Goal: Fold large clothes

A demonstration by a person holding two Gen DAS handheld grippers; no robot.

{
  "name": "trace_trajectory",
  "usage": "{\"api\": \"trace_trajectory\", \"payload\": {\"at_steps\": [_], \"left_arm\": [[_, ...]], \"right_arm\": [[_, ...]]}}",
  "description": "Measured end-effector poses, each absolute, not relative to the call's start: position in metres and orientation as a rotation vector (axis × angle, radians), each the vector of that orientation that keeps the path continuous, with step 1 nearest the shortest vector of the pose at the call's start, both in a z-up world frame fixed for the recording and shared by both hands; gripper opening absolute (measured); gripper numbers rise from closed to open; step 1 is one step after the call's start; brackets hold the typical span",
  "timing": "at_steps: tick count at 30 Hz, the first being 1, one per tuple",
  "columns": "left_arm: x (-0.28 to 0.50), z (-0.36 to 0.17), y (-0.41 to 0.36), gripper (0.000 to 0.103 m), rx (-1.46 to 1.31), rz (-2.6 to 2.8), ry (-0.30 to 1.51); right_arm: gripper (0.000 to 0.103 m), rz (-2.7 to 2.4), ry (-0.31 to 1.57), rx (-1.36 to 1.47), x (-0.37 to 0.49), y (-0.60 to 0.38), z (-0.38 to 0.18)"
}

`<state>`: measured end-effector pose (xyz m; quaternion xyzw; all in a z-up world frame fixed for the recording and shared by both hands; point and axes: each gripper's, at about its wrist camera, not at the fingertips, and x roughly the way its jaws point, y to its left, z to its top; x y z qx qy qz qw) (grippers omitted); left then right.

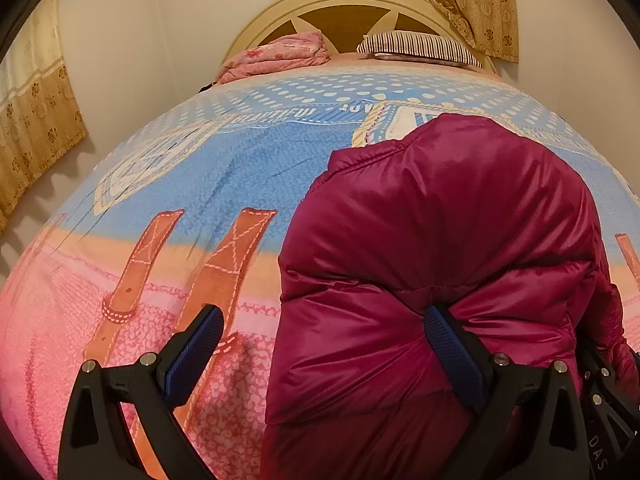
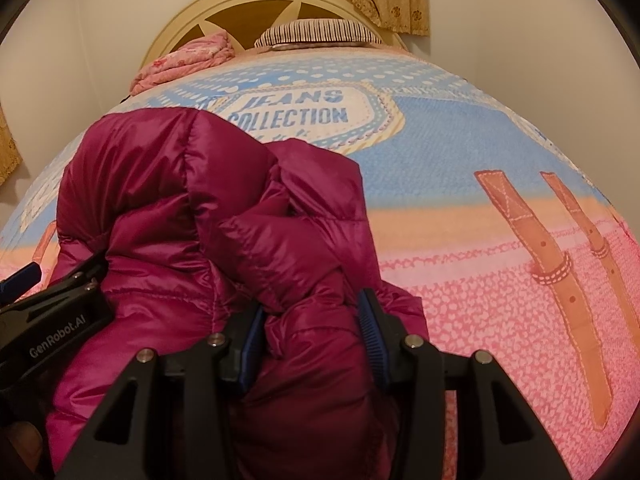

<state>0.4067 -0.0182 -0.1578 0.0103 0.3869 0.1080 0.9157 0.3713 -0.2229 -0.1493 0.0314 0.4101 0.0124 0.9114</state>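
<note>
the magenta puffer jacket (image 1: 440, 240) lies on the bed (image 1: 168, 184), bunched into a thick mound near the front edge of the printed bedspread, well apart from the striped pillow (image 1: 416, 46) and the pink folded cloth (image 1: 280, 56) up by the headboard (image 1: 340, 4). the step in hand looks like a mid-fold gather: the jacket is already doubled over itself and both tools are at its near end. the right gripper (image 2: 316, 340) is clamped on a padded fold of the jacket, the blue pads pressing in from either side. the left gripper (image 1: 324, 344) stands released and wide, one finger over bare bedspread and the other lying against the jacket's left flank, with no fabric pinched. the jacket's long axis seems to run from the near edge up toward the headboard, its rounded far end pointing that way; which end is collar or hem i cannot tell. the next move probably calls for the left tool to shift inward and take hold of the near edge, so both can lift and lay the slippery, springy bulk over evenly without it puffing open.
</note>
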Motion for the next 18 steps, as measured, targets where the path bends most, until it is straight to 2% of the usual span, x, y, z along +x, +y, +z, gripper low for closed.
{"api": "trace_trajectory", "payload": {"at_steps": [6, 7, 8, 10, 11, 18], "left_arm": [[0.393, -0.15, -0.012, 0.101, 0.01, 0.187, 0.82], [0.384, -0.146, -0.007, 0.101, 0.001, 0.183, 0.825], [0.377, -0.143, -0.004, 0.101, -0.008, 0.181, 0.823], [0.347, -0.136, 0.007, 0.101, -0.025, 0.159, 0.79], [0.339, -0.135, 0.008, 0.101, -0.023, 0.151, 0.776], [0.318, -0.15, 0.016, 0.101, -0.107, 0.112, 0.791]], "right_arm": [[0.05, 0.031, 0.845, 0.058, 0.369, -0.224, -0.148], [0.057, 0.036, 0.845, 0.06, 0.369, -0.225, -0.146], [0.07, 0.031, 0.842, 0.066, 0.365, -0.231, -0.144], [0.089, 0.006, 0.835, 0.094, 0.357, -0.241, -0.14], [0.093, 0.001, 0.826, 0.133, 0.349, -0.252, -0.136], [0.092, 0.036, 0.833, 0.158, 0.334, -0.256, -0.145]]}}
